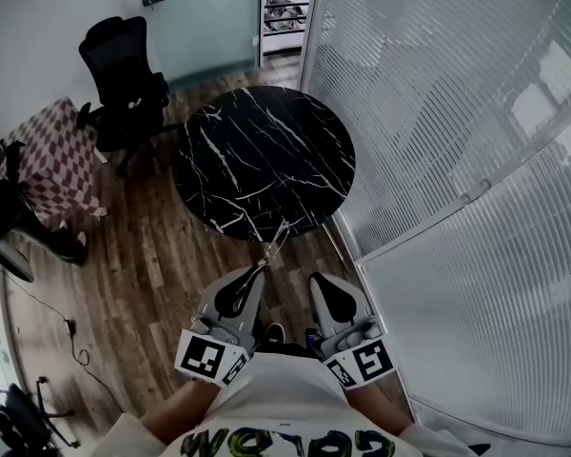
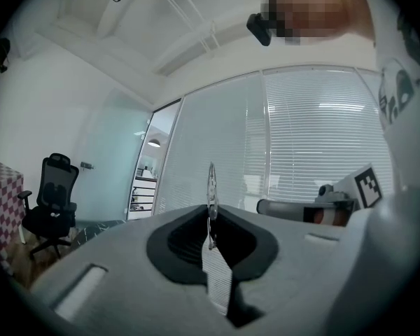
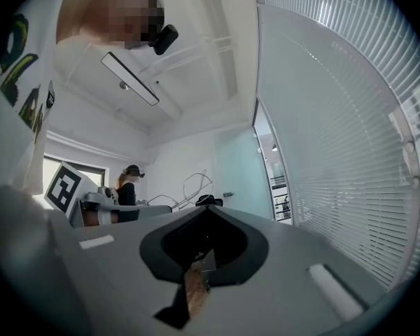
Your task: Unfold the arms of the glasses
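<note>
The left gripper's [image 1: 255, 274] jaws are clenched on the thin clear wire-rimmed glasses [image 1: 275, 240], which are held up by the near edge of the round black marble counter [image 1: 266, 160], while the right gripper's [image 1: 317, 282] jaws are closed on nothing.

The round black marble table [image 1: 266, 155] stands on the wooden plank floor [image 1: 152, 274], in the middle. The black mesh office chair [image 1: 124, 84] is at its far left, and the red-and-white checked table [image 1: 52, 155] is further left. The slatted glass wall [image 1: 438, 112] runs along the right. Near, the left gripper [image 1: 258, 272] and right gripper [image 1: 316, 279] lie side by side. The thin wire-framed glasses [image 1: 272, 241] sit between the left one's jaws, by the marble table's near edge.
</note>
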Demonstrator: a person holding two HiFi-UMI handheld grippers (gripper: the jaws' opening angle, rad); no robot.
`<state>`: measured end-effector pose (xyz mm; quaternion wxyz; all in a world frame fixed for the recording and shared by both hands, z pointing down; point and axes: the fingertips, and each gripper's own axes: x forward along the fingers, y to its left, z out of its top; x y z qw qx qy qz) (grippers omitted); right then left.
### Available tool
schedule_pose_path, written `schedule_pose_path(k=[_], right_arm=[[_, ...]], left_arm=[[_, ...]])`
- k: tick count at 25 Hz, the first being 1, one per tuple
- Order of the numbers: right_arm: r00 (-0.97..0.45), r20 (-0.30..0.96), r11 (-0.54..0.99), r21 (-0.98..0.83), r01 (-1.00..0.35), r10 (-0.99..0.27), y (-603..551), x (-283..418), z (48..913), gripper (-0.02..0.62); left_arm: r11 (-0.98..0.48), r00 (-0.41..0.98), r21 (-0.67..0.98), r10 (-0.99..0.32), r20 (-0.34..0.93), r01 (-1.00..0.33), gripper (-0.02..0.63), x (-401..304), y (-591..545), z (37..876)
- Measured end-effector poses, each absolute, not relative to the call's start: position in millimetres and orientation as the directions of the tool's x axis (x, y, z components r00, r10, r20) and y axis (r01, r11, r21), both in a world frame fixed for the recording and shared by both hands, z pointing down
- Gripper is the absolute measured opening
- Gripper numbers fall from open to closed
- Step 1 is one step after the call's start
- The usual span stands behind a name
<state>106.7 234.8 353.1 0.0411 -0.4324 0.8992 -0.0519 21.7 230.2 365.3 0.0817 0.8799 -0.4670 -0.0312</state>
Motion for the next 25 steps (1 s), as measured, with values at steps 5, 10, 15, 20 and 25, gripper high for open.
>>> schedule_pose_path(k=[5, 10, 15, 20, 25], right_arm=[[-0.626, -0.013, 0.622, -0.133, -0.772, -0.780, 215, 104, 362, 0.002], [-0.625, -0.001, 0.619, -0.136, -0.774, -0.781, 182, 96, 368, 0.002], [-0.626, 0.004, 0.621, -0.123, -0.774, -0.779, 135, 80, 368, 0.002], [-0.622, -0.005, 0.619, -0.105, -0.778, -0.783, 83, 54, 356, 0.002], [-0.624, 0.003, 0.621, -0.103, -0.777, -0.781, 38, 29, 353, 0.002]], left_arm=[[-0.544, 0.559, 0.188, -0.829, 0.029, -0.817, 0.011, 16, 210, 373], [-0.548, 0.564, 0.203, -0.825, 0.028, -0.812, 0.011, 9, 175, 378], [-0.567, 0.582, 0.209, -0.813, 0.011, -0.797, 0.011, -2, 128, 376], [-0.584, 0.598, 0.216, -0.801, -0.002, -0.782, 0.011, -26, 78, 367], [-0.595, 0.609, 0.221, -0.793, -0.006, -0.773, 0.011, -49, 36, 361]])
